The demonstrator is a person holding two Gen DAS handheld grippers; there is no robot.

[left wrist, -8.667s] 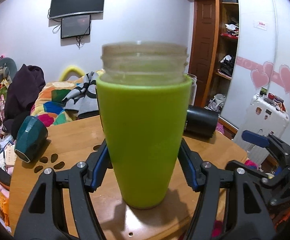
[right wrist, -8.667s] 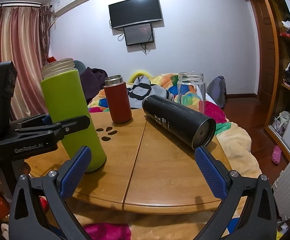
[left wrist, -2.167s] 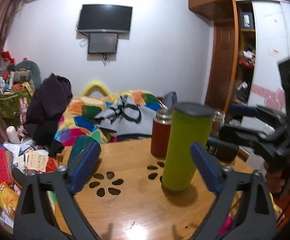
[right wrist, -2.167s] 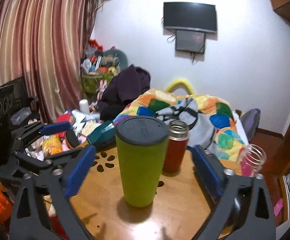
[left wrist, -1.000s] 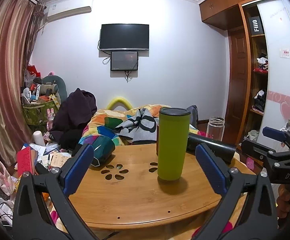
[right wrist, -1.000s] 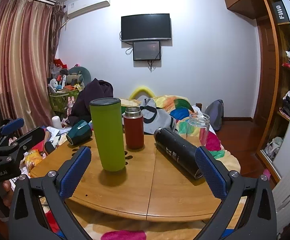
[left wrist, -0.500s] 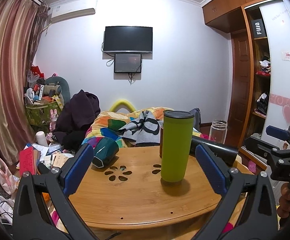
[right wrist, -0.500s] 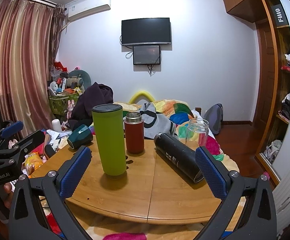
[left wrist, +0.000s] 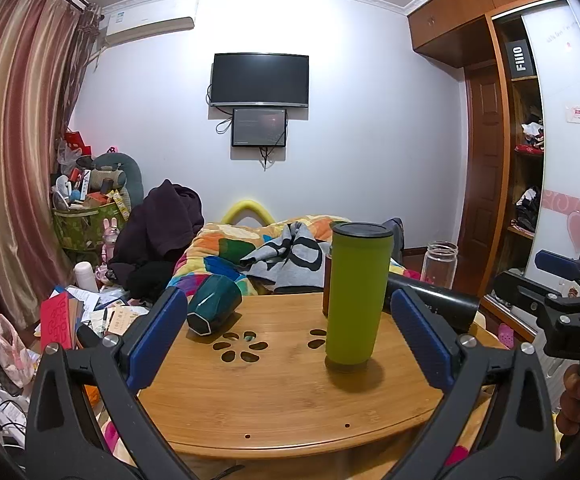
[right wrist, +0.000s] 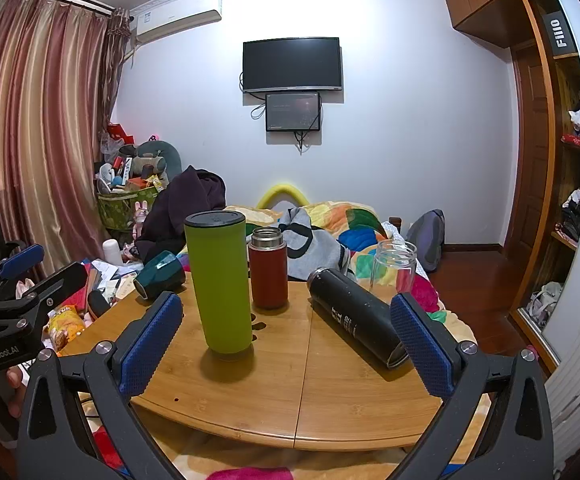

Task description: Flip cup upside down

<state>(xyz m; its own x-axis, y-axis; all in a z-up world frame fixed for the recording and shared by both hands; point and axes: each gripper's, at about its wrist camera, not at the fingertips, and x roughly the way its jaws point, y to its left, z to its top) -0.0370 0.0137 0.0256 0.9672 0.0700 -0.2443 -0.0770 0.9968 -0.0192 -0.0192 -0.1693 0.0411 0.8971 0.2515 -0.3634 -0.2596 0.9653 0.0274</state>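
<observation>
A tall lime-green cup (left wrist: 357,294) stands upside down on the round wooden table (left wrist: 282,396), its dark base on top. It also shows in the right wrist view (right wrist: 220,282). My left gripper (left wrist: 288,338) is open and empty, held back from the table's near edge, with the cup between and beyond its blue pads. My right gripper (right wrist: 286,346) is open and empty, back from the table edge, with the cup to its left. Each gripper shows at the edge of the other's view.
On the table are a red flask (right wrist: 268,274), a black flask lying on its side (right wrist: 355,316), a clear glass jar (right wrist: 393,266) and a dark teal cup on its side (left wrist: 214,306). A cluttered bed lies behind; a wardrobe (left wrist: 529,184) stands right.
The green cup stood mouth-up in my left gripper earlier; it now stands inverted and released. Both grippers have pulled back from the table and risen slightly over the last second.
</observation>
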